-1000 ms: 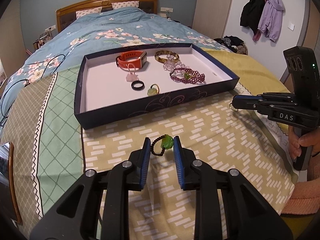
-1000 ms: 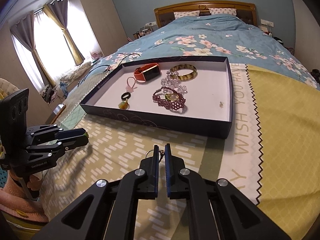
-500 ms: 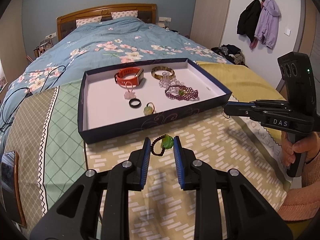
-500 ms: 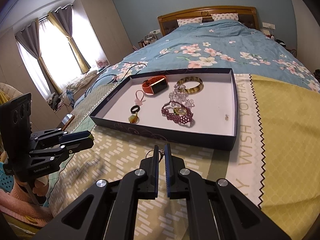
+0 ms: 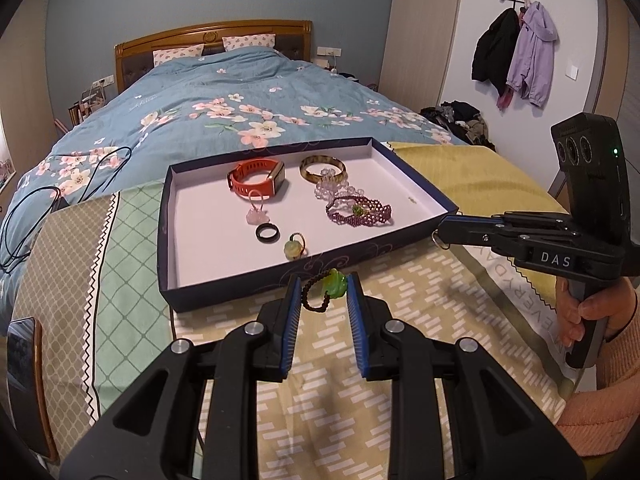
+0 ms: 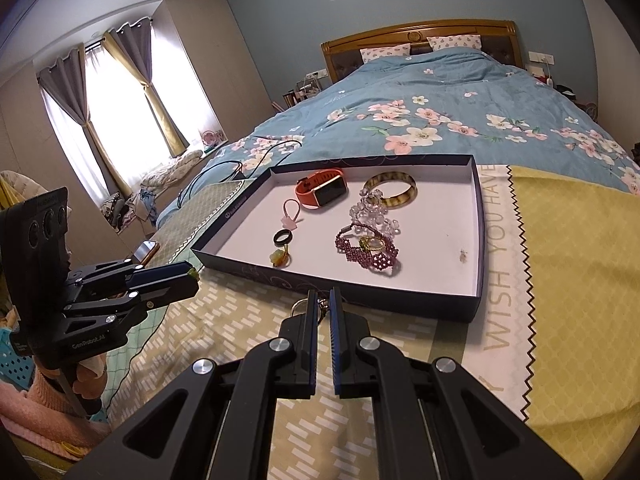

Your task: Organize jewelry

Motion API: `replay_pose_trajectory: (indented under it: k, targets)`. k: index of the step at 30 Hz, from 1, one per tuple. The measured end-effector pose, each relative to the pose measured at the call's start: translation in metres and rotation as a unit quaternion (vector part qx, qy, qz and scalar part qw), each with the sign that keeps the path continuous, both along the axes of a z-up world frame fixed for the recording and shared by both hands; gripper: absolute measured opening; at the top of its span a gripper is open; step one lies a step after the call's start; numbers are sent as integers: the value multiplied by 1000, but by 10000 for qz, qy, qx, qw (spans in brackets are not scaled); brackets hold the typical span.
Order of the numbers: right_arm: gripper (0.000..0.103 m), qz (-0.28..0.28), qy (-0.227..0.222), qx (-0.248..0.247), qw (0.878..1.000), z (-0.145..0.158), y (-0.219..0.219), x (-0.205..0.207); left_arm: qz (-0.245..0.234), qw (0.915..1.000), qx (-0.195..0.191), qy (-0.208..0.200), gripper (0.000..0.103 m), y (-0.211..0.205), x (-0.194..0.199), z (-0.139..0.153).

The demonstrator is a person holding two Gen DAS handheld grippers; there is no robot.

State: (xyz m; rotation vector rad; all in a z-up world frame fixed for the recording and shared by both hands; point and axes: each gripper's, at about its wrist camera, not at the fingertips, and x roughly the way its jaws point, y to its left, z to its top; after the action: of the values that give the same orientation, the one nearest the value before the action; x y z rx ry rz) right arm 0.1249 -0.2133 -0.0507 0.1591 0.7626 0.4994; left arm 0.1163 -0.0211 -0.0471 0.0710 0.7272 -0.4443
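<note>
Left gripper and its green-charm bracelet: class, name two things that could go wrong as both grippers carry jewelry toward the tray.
1. The green-charm bracelet sits at the very tips of the left gripper; it could slip out short of the tray.
2. The right gripper pinches only the edge of a metal ring, a thin hold that may twist loose.
3. Dropped pieces might land on the purple beaded bracelet and tangle.

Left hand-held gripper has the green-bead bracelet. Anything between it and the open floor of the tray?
Only the tray's near wall, right ahead of the left hand-held gripper holding the green-bead bracelet. Past it, the yellow-green ring and black ring lie close; the floor left of them looks bare.
</note>
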Motion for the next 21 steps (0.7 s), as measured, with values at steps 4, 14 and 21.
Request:
replay_pose_trajectory:
  k: [4,14,21]
  targets:
    - [4,-2,-21,18,10000,1,0,0,8,10000,-16,-43,23,-1,2,2]
    - [4,13,-43,32,10000,4,2,3,34,9999,-19,-123,23,-3,5,6]
    - [4,-3,-71,29,10000,7,3,9,89,9998,-26,-152,23,-2,10,7]
